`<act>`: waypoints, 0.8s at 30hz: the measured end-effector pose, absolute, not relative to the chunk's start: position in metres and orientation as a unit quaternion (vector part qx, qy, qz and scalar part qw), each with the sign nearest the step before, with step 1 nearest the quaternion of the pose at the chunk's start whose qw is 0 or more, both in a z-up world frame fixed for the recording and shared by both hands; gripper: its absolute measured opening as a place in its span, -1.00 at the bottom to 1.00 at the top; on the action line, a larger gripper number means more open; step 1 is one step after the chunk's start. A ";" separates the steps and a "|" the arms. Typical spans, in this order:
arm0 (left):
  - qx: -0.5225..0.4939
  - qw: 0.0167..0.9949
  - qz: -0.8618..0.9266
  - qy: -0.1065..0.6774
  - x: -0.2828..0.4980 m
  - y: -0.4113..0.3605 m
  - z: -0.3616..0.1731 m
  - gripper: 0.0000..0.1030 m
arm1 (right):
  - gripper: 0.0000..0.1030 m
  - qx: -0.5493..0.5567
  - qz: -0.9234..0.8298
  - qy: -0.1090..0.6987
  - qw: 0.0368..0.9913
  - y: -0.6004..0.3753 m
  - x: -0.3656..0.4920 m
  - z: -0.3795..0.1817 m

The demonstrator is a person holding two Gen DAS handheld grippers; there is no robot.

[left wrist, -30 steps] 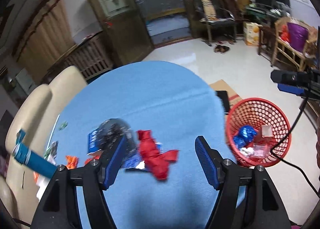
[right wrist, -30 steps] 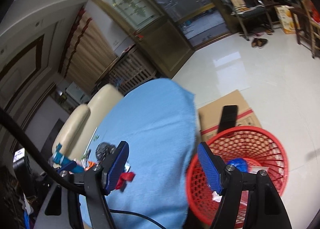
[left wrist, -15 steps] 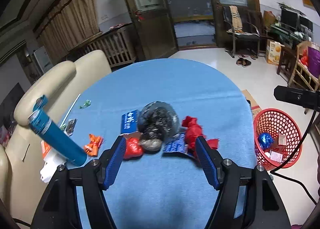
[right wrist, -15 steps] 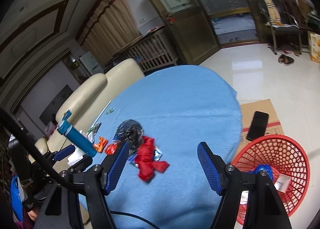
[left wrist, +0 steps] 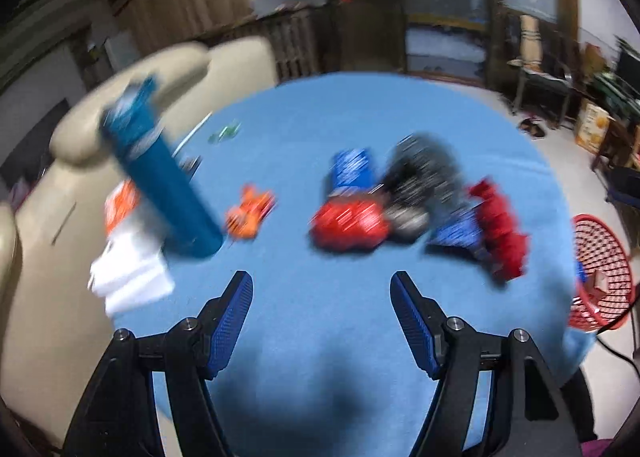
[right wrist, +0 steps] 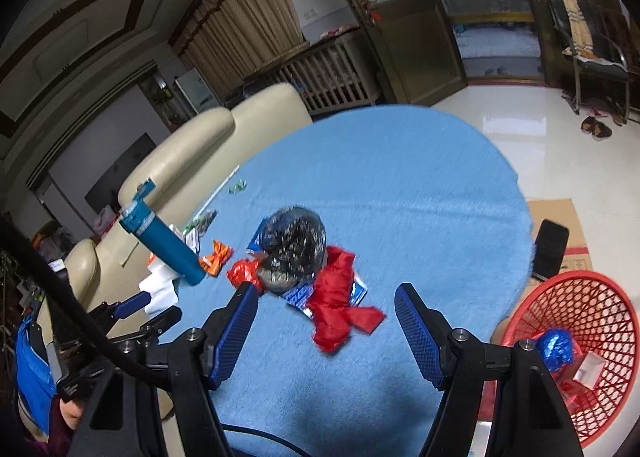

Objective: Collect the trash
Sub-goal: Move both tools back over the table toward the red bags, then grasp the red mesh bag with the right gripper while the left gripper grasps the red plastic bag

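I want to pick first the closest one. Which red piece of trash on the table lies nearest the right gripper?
The crumpled red wrapper, directly ahead between the right gripper's open fingers. The smaller red foil piece lies farther left, by the dark bag.

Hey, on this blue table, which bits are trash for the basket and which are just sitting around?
Trash job:
red crumpled wrapper
dark foil bag
blue packet
small red wrapper
orange wrapper
red basket

Probably just lying about:
teal bottle
black phone
cardboard

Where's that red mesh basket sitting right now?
In the right wrist view the red mesh basket stands on the floor at the lower right, beside the blue table edge, just past a flattened cardboard box.
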State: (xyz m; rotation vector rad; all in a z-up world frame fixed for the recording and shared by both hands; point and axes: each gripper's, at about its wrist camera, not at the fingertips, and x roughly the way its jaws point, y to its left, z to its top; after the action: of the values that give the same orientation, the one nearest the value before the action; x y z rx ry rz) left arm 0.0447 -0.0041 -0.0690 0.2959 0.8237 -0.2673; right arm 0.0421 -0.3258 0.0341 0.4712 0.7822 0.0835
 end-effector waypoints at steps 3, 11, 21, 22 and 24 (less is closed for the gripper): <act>0.121 0.890 -0.108 0.426 0.056 0.023 -0.084 0.40 | 0.44 0.231 0.049 0.397 0.887 -0.320 0.057 0.015; 0.080 0.883 -0.147 0.439 0.086 0.022 -0.084 0.40 | 0.25 0.216 0.062 0.449 0.865 -0.297 0.126 -0.035; 0.015 0.851 -0.201 0.486 0.161 -0.030 -0.119 0.40 | -0.24 0.237 0.058 0.494 0.835 -0.298 0.143 -0.082; 0.005 0.845 -0.209 0.493 0.166 -0.035 -0.125 0.40 | -0.24 0.239 0.059 0.492 0.835 -0.300 0.139 -0.081; -0.012 0.834 -0.217 0.507 0.174 -0.042 -0.135 0.40 | -0.25 0.246 0.061 0.486 0.836 -0.304 0.130 -0.078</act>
State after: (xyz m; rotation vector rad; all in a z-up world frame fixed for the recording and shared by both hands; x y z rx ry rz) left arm 0.1740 -0.0420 -0.1353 -0.0251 1.0749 -0.4593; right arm 0.1300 -0.3041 -0.0777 0.5208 1.0286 0.1296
